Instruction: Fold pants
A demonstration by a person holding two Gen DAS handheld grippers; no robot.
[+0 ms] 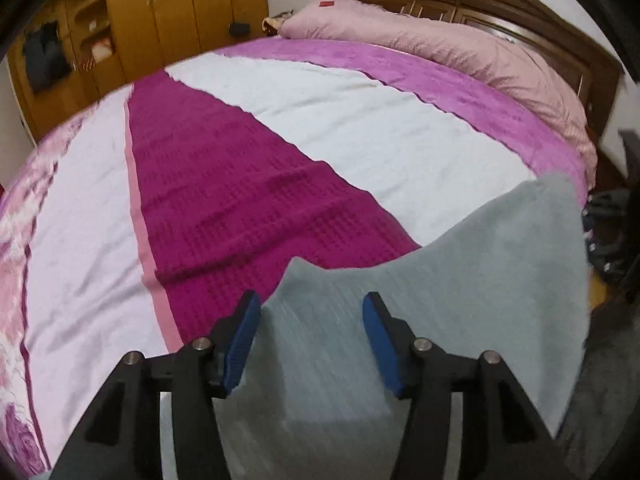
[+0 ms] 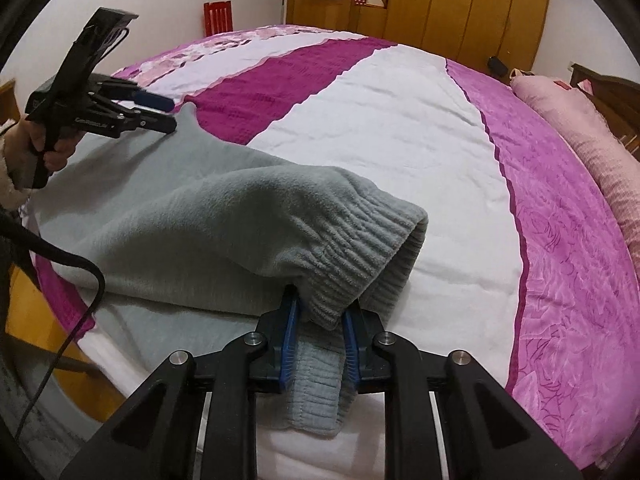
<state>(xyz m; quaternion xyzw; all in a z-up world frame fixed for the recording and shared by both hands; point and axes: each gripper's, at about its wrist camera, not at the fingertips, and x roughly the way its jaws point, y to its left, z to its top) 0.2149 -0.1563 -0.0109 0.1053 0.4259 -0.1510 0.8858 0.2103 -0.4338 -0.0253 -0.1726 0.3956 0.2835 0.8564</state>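
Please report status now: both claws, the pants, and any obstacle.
Right claw shut on ribbed waistband. Left claw open above grey pants, not gripping. Pants on bed, partly folded. No obstacle visible.

The grey pants [image 1: 460, 288] run off the bottom edge of the left wrist view, and their weave there is smeared by blur between the blue pads. In the right wrist view the ribbed waistband [image 2: 352, 256] hides the bedspread [image 2: 400, 128] beneath it. The person's hand [image 2: 44, 144] is cut off at the left edge; only fingers and a cuff show.
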